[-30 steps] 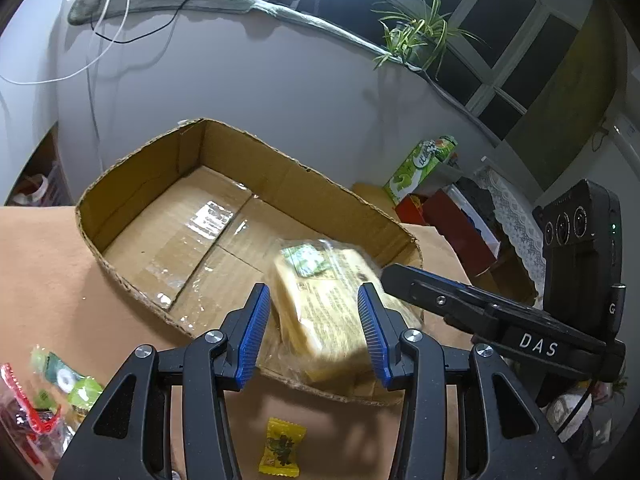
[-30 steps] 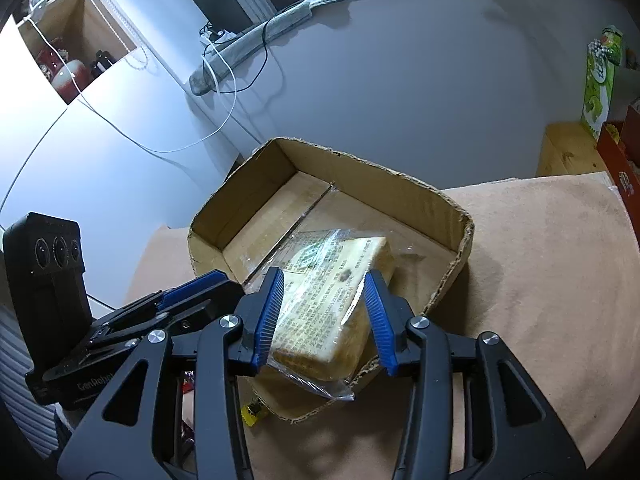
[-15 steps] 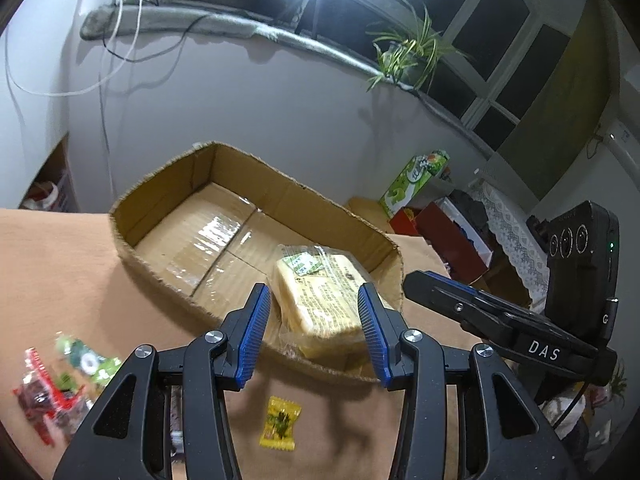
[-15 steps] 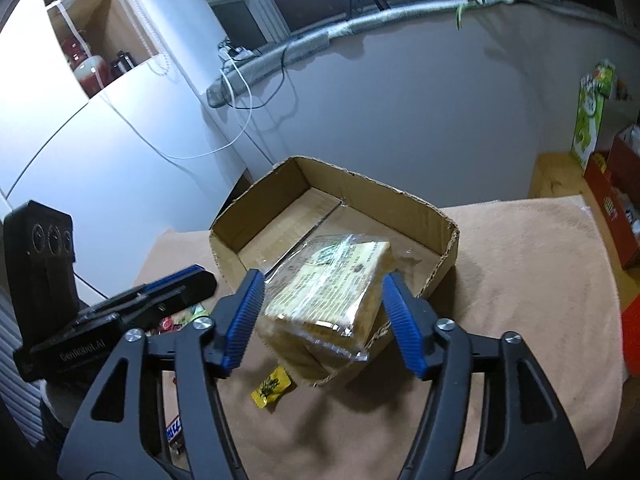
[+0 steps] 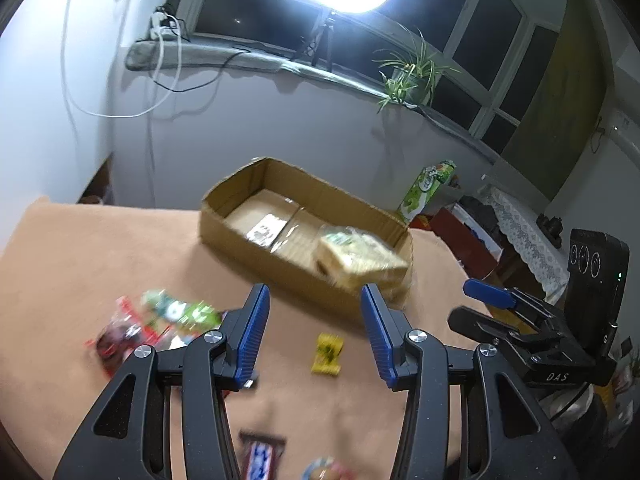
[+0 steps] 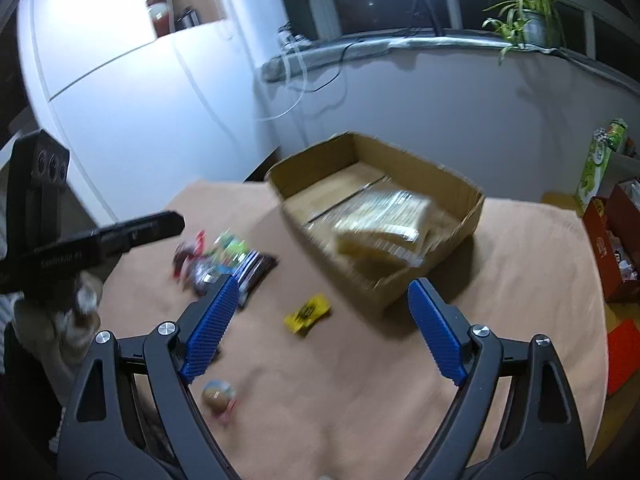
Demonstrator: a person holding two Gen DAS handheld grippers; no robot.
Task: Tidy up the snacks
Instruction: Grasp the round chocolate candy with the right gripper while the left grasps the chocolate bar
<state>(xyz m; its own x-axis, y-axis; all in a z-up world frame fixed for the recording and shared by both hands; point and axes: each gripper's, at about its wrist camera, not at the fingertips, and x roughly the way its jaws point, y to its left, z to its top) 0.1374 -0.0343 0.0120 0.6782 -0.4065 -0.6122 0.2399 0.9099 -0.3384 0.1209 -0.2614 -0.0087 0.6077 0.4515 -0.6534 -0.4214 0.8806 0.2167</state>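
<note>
My right gripper (image 6: 320,328) angles down over the tan-covered table (image 6: 520,280), jaws spreading wide with nothing between them; my left gripper (image 5: 314,332) tilts down likewise, jaws opening and empty. Ahead of both, the wrapped bread pack (image 6: 384,216) lies inside the cardboard box (image 6: 456,188), against its near right corner, well apart from either tool. A yellow candy (image 5: 327,354) sits on the cloth just before the box's near wall, between my left blue pads (image 5: 252,332). Blurred red and green snack packets (image 5: 160,320) cluster toward the table's left side.
</note>
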